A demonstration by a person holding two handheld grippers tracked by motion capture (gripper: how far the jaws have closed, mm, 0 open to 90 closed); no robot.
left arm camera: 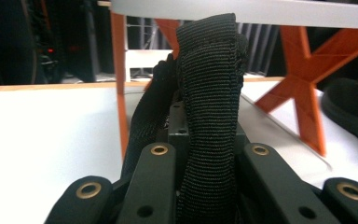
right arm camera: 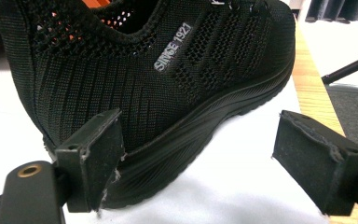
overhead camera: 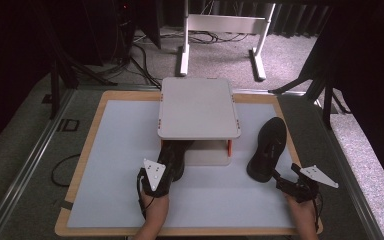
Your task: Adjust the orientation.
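The left claw [overhead camera: 164, 167] is clamped on the heel of one black shoe [left arm camera: 209, 93], sliding it under the small white rack [overhead camera: 198, 107] on the tabletop [overhead camera: 115, 165]; keep it low and straight between the orange legs [left arm camera: 119, 84]. The right claw [right arm camera: 200, 158] stands open beside the other shoe [overhead camera: 267, 148], holding nothing.

Overhead light falls evenly on the pale counter [overhead camera: 130, 150], which glares white in both gripper views. The room toward twelve o'clock sinks into darkness. All pictures look soft and grainy; nearest tool parts blur.
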